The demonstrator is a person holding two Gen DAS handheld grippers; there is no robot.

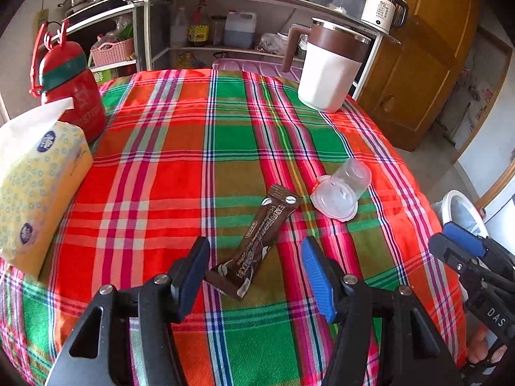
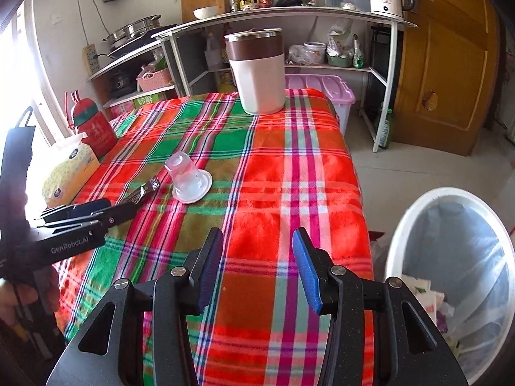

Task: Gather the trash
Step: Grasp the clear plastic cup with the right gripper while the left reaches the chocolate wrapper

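Trash on the plaid tablecloth [image 1: 180, 167] comes in two pieces: a brown coffee-stick wrapper [image 1: 257, 241] and a clear plastic cup [image 1: 341, 189] turned upside down on its wide rim. The left gripper [image 1: 257, 270] points down at the cloth with its jaws spread, and the near end of the wrapper lies in the gap between them; the pads do not press on it. The rest of the wrapper runs away from the claw, up and slightly to its right, and the cup sits just past the wrapper's far end, to the right of the claw's line.

The right gripper [image 2: 257, 263] also has its jaws spread with only bare cloth between them. From this claw the cup [image 2: 190, 180] lies ahead and to the left, the wrapper [image 2: 145, 191] just left of the cup, and the left gripper [image 2: 106, 212] reaches in from the left edge at the wrapper's near end. A white waste bin [image 2: 418, 212] with a plastic liner stands off the table's edge, to the right of the right claw, with some scraps in its bottom.

Far ahead of both claws stands a white and brown mug [image 1: 328, 67]. To the left of the left claw sit a yellow tissue pack [image 1: 38, 186] and a red bottle [image 1: 74, 96].
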